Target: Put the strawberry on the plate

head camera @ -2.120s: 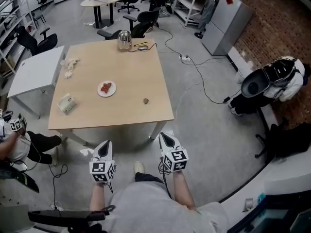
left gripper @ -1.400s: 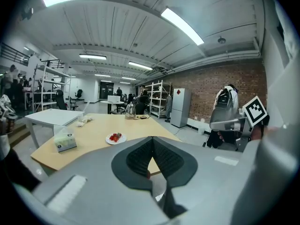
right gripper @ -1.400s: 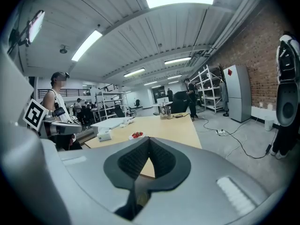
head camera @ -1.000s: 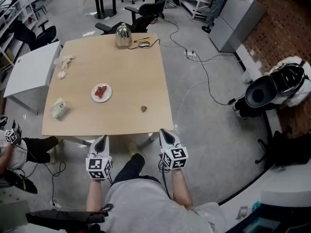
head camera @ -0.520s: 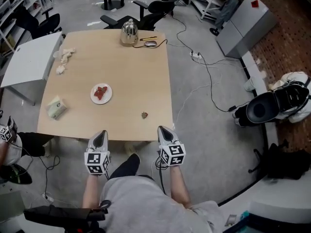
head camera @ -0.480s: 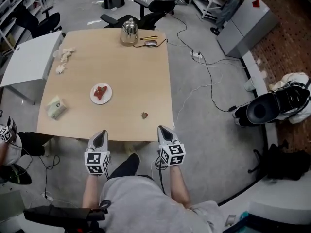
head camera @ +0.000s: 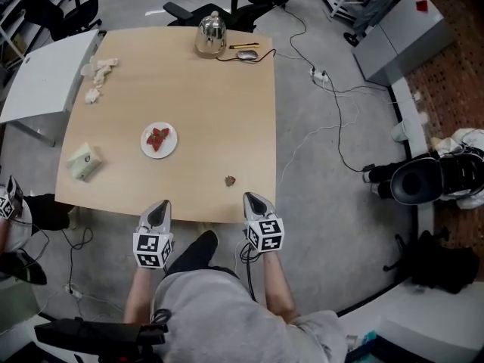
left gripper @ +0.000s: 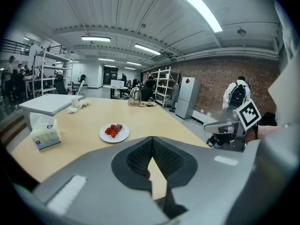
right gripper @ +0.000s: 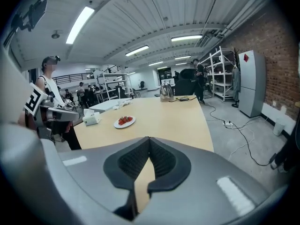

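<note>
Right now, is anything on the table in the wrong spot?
Yes. One strawberry lies alone on the bare table near the front edge, away from the plate that holds the other strawberries. Nothing looks spilled or broken.

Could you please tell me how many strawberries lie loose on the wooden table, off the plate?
1: one strawberry lies by the near edge of the table, just ahead of the right gripper. More sit on the plate, too small to count.
</note>
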The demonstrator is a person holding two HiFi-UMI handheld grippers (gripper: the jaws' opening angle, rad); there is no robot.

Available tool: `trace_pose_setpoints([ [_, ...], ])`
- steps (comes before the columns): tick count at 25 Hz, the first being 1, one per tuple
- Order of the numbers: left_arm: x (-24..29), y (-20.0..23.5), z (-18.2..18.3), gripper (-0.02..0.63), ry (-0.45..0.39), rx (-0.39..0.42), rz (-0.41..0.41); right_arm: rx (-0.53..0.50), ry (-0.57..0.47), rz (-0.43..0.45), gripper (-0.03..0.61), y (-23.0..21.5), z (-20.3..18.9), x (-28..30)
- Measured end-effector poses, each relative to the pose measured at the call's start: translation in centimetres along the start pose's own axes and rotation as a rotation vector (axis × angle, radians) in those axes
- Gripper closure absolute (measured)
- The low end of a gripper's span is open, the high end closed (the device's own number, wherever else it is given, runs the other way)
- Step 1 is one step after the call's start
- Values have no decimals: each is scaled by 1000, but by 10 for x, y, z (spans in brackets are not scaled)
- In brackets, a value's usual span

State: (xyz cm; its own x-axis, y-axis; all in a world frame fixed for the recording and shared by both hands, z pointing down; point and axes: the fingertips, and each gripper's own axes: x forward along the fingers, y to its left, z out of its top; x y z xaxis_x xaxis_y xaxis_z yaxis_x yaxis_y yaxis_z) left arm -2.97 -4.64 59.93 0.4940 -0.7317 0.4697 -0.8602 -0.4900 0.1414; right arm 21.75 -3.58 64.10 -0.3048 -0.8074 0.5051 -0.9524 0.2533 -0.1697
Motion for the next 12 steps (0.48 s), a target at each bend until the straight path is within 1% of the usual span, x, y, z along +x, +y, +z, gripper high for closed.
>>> trace_pose_setpoints([
  [6, 15, 8, -1, 594, 25, -22, 10, -58, 69, 37, 569, -3, -19, 33],
  [7, 17, 8, -2, 594, 30, -28, 10, -60, 80, 44, 541, -3, -22, 38],
  [8, 20, 9, -3, 594, 37, -33, 11, -59, 92, 49, 528, -4, -25, 43],
  [12, 31, 15, -9, 594, 63, -51, 21, -62, 139, 61, 506, -8, -36, 63],
])
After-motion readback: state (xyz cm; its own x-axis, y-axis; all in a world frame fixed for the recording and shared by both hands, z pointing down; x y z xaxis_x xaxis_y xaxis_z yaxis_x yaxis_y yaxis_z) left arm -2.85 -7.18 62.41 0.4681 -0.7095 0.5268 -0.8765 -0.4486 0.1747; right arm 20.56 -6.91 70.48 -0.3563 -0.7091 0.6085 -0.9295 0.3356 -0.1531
